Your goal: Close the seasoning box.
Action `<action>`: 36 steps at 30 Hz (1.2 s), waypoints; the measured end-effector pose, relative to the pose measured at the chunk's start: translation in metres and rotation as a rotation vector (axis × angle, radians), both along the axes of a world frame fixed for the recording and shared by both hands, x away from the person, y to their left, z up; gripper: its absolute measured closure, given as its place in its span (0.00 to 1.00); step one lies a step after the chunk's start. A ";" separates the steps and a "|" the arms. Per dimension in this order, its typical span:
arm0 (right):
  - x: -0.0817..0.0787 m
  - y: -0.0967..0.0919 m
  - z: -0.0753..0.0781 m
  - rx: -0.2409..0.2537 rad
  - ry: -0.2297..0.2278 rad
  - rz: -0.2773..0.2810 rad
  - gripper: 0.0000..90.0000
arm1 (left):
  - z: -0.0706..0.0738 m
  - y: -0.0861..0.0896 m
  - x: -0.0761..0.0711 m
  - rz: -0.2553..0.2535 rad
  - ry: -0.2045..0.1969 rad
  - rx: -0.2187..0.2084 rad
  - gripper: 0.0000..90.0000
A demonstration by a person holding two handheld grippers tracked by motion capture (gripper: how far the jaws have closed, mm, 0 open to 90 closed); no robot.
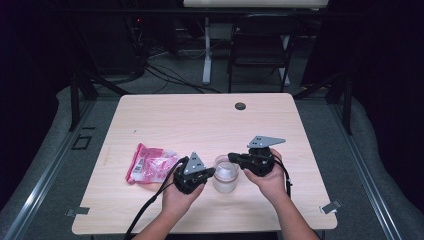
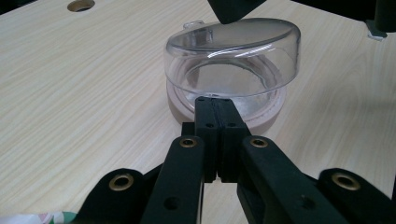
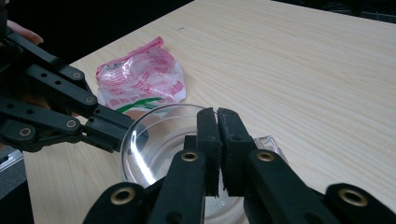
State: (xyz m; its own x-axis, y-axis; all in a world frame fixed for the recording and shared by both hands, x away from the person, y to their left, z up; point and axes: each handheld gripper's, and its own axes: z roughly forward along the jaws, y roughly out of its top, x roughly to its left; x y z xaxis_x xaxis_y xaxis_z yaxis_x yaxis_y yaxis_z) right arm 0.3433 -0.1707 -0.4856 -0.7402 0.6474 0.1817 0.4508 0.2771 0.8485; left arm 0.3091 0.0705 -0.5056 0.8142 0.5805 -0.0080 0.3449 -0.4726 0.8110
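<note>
While both hands sit at the table's six o'clock edge, the clear lidded container stands between the grippers. At its nine o'clock, the left gripper presses its jaws together at the container's rim, perhaps nipping it. At three o'clock, the right gripper pinches the lid's edge. A pink packet lies farther toward nine.
</note>
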 end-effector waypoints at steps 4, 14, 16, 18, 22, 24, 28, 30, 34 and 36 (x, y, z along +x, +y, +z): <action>0.000 0.000 0.000 -0.001 0.000 0.002 0.98 | -0.001 0.004 -0.001 0.003 -0.001 0.010 0.99; 0.000 0.000 0.001 -0.001 -0.005 -0.004 0.96 | -0.003 0.014 -0.001 0.021 0.004 0.009 0.97; 0.000 0.000 0.001 0.001 -0.005 -0.005 0.95 | -0.003 0.016 -0.001 0.024 0.003 0.013 0.97; -0.001 0.000 0.001 0.004 -0.006 -0.007 0.95 | -0.003 0.017 -0.001 0.025 0.000 0.017 0.96; -0.001 0.000 0.001 0.004 -0.007 -0.005 0.94 | -0.001 0.021 0.000 0.031 -0.005 0.026 0.94; -0.001 0.000 0.001 0.002 -0.008 -0.002 0.94 | 0.000 0.023 0.000 0.035 -0.005 0.026 0.93; -0.001 0.000 0.002 0.002 -0.009 -0.003 0.93 | 0.001 0.031 0.001 0.052 -0.011 0.031 0.90; -0.001 0.000 0.002 -0.001 -0.012 -0.002 0.92 | 0.002 0.035 0.001 0.060 -0.012 0.033 0.89; -0.002 0.001 0.003 -0.012 -0.019 -0.007 0.91 | 0.005 0.046 0.002 0.082 -0.022 0.036 0.86; -0.003 0.001 0.004 -0.015 -0.025 -0.004 0.90 | 0.007 0.054 0.002 0.098 -0.028 0.032 0.82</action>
